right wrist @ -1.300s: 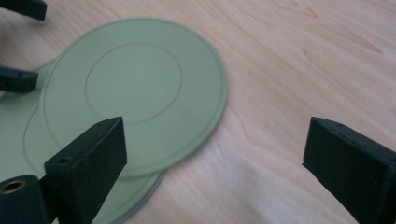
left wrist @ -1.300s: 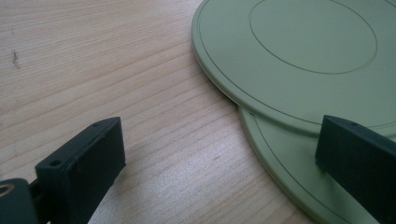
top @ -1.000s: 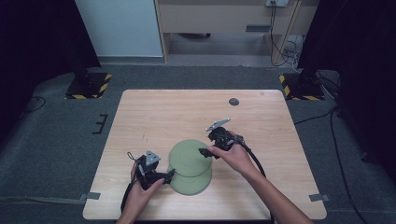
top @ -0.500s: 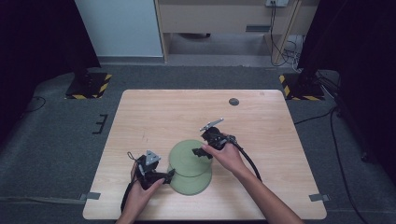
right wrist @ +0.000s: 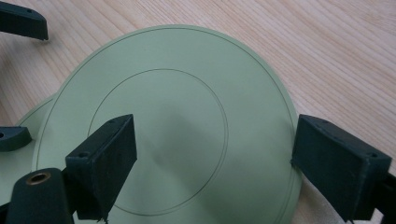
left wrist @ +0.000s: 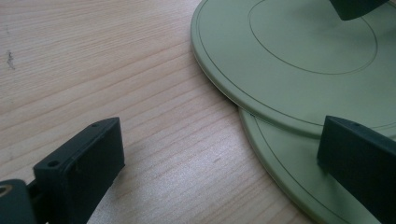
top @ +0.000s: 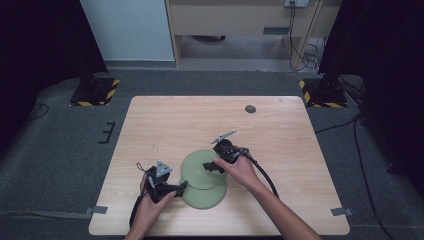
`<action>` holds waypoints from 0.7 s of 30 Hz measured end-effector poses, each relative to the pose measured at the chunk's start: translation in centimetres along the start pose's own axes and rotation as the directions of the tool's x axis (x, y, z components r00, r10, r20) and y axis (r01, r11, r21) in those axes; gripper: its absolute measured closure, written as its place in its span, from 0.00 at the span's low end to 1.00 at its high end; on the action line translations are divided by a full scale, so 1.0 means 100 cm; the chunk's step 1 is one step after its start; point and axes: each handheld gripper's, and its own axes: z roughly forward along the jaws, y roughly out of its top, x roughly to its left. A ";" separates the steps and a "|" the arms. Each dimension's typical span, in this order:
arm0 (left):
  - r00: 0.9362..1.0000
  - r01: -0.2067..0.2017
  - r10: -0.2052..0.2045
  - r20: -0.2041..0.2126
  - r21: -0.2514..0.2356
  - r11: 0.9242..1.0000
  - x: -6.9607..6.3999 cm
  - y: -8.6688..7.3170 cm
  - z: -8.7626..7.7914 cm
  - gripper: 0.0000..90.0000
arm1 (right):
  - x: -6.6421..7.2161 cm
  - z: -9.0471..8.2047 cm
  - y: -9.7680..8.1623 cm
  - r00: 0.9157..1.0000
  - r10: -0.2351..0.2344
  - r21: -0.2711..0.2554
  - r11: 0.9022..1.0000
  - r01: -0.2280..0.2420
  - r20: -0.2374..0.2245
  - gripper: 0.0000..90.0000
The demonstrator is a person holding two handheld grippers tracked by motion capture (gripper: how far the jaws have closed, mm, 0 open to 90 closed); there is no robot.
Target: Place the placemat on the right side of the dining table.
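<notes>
Two pale green plates lie stacked and offset on the wooden table; the top plate [top: 194, 169] [left wrist: 299, 60] [right wrist: 177, 84] overlaps the lower plate [top: 207, 199] [left wrist: 289, 172] [right wrist: 28, 121]. My left gripper [top: 182, 186] [left wrist: 219, 144] is open at the plates' left edge, one jaw over the bare table and the other over the lower plate's rim. My right gripper [top: 207, 167] [right wrist: 215, 144] hovers low over the top plate, open. Its jaws have just opened a little wider; one is above the plate's middle and the other just past its rim, neither pressing on it.
A small dark disc [top: 250, 108] lies near the far edge of the table [top: 165, 125]. Beyond the table stand a cabinet and two posts with yellow-and-black bases [top: 95, 90]. Cables trail from both grippers toward the near edge.
My right gripper has moved left and down, from the plates' right edge to over the top plate. The left gripper and both plates have stayed put.
</notes>
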 end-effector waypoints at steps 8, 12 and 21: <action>1.000 0.000 0.000 0.000 0.001 1.000 0.000 0.000 0.000 0.00 | -0.002 0.001 0.001 1.000 0.014 -0.002 1.000 -0.014 -0.011 0.15; 1.000 0.000 0.000 0.000 0.000 1.000 0.000 0.000 0.000 0.00 | -0.003 0.002 0.001 1.000 0.024 -0.001 1.000 -0.024 -0.014 0.16; 1.000 -0.006 0.006 0.001 -0.002 1.000 -0.001 0.001 0.000 0.01 | -0.010 0.003 0.000 0.999 0.032 0.003 0.999 -0.032 0.001 0.15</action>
